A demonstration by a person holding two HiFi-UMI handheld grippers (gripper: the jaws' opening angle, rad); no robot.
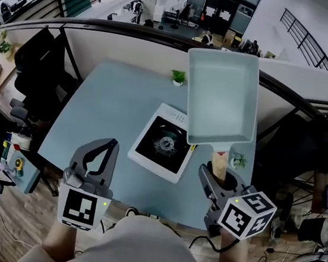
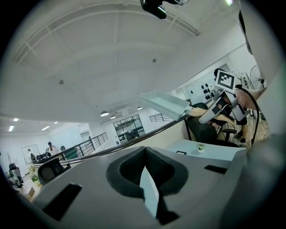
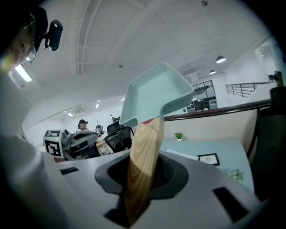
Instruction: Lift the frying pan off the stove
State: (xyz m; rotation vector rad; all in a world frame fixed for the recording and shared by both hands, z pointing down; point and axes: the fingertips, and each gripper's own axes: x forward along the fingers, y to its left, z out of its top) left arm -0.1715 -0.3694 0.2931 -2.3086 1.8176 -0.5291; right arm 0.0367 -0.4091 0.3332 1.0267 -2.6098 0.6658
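A pale green rectangular frying pan point(image 1: 221, 96) hangs in the air above and to the right of the stove point(image 1: 165, 142), a white slab with a black glass top on the table. My right gripper point(image 1: 217, 171) is shut on the pan's wooden handle point(image 1: 220, 163). In the right gripper view the handle point(image 3: 143, 165) runs up from between the jaws to the pan point(image 3: 156, 96). My left gripper point(image 1: 112, 144) hovers over the table's near left edge, shut and holding nothing. The left gripper view shows the pan point(image 2: 165, 103) raised at the right.
The light blue table point(image 1: 107, 108) carries a small potted plant point(image 1: 177, 77) at its far edge and another point(image 1: 239, 161) by the right gripper. A partition with a dark rail point(image 1: 135, 32) borders the far side. Black office chairs point(image 1: 38, 60) stand to the left.
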